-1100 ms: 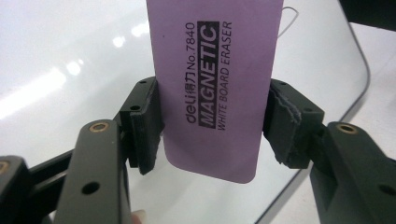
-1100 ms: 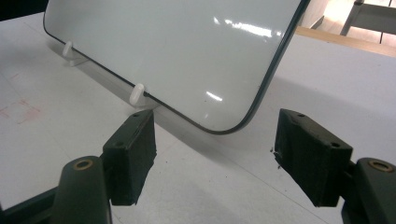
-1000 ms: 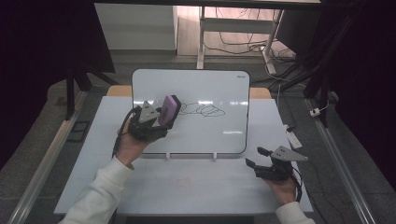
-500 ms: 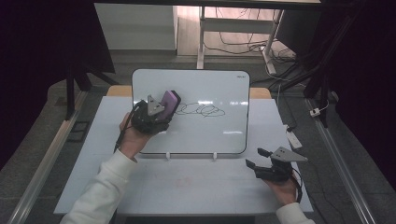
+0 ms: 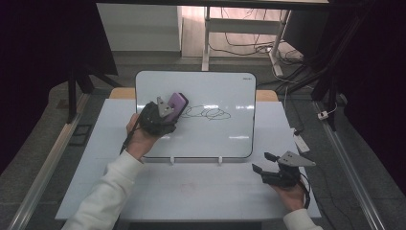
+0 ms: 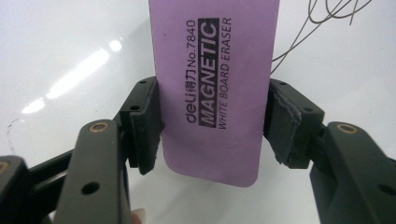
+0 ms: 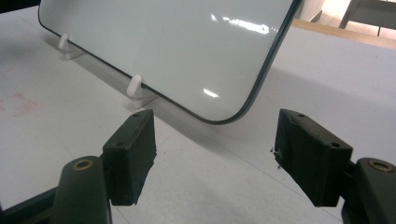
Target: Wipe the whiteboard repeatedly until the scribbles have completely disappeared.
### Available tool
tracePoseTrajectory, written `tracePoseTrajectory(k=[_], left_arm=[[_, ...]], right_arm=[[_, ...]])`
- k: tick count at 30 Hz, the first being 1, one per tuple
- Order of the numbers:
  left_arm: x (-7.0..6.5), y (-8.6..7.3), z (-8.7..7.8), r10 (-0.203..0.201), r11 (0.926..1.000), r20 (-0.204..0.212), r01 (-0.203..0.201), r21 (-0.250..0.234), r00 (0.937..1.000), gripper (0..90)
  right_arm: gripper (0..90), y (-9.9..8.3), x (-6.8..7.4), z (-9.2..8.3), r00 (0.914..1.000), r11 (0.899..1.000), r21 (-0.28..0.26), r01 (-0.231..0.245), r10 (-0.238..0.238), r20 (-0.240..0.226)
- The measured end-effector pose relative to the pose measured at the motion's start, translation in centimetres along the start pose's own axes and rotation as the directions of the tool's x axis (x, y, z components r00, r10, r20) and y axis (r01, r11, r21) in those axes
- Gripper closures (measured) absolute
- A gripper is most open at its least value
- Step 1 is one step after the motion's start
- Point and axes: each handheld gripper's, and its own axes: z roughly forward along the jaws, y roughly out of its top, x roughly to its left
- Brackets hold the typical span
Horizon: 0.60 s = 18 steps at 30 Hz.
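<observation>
A tilted whiteboard (image 5: 210, 91) stands on small white feet mid-table, with a black scribble (image 5: 210, 114) drawn near its centre. My left gripper (image 5: 168, 109) is shut on a purple magnetic whiteboard eraser (image 5: 178, 102), held against the board just left of the scribble. In the left gripper view both pads clamp the eraser (image 6: 217, 88) by its long sides, and scribble lines (image 6: 322, 23) show at upper right. My right gripper (image 5: 262, 163) rests low at the table's front right, open with nothing between its jaws; its own view faces the whiteboard's lower corner (image 7: 233, 116).
The whiteboard's white feet (image 5: 173, 159) sit on the pale tabletop (image 5: 201, 191). A faint red mark (image 5: 186, 186) lies on the table in front of the board. A white tag (image 5: 301, 143) lies at the right edge. Cables and desk legs stand behind the table.
My left gripper has carried the eraser to the right across the board, closer to the scribble. The right gripper has stayed where it was.
</observation>
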Motion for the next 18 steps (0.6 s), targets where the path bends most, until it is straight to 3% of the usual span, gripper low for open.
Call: tracePoseTrajectory(k=[4, 13, 15, 18], left_arm=[[-0.6, 0.4, 0.5, 0.007, 1.0, 0.017, -0.007, -0.002, 0.9998, 41.4], [-3.6, 1.8, 1.8, 0.076, 0.9971, 0.067, -0.076, -0.007, 0.9948, 41.4], [-3.8, 1.9, 1.8, 0.086, 0.9963, 0.063, -0.086, -0.007, 0.9943, 41.4], [-2.9, 1.7, 1.5, 0.058, 0.9983, 0.081, -0.057, -0.011, 0.995, 41.4]], right_arm=[[28.4, 0.0, 0.1, 0.0, 1.0, 1.0, -0.001, 0.003, -0.003, -0.002], [28.4, 0.1, 0.3, 0.2, 0.9999, 1.0, 0.001, 0.012, -0.012, -0.007], [28.4, 0.1, 0.2, 0.1, 1.0, 1.0, 0.0, 0.008, -0.008, -0.006], [28.4, 0.0, 0.1, 0.0, 1.0, 1.0, -0.001, 0.006, -0.006, -0.002]])
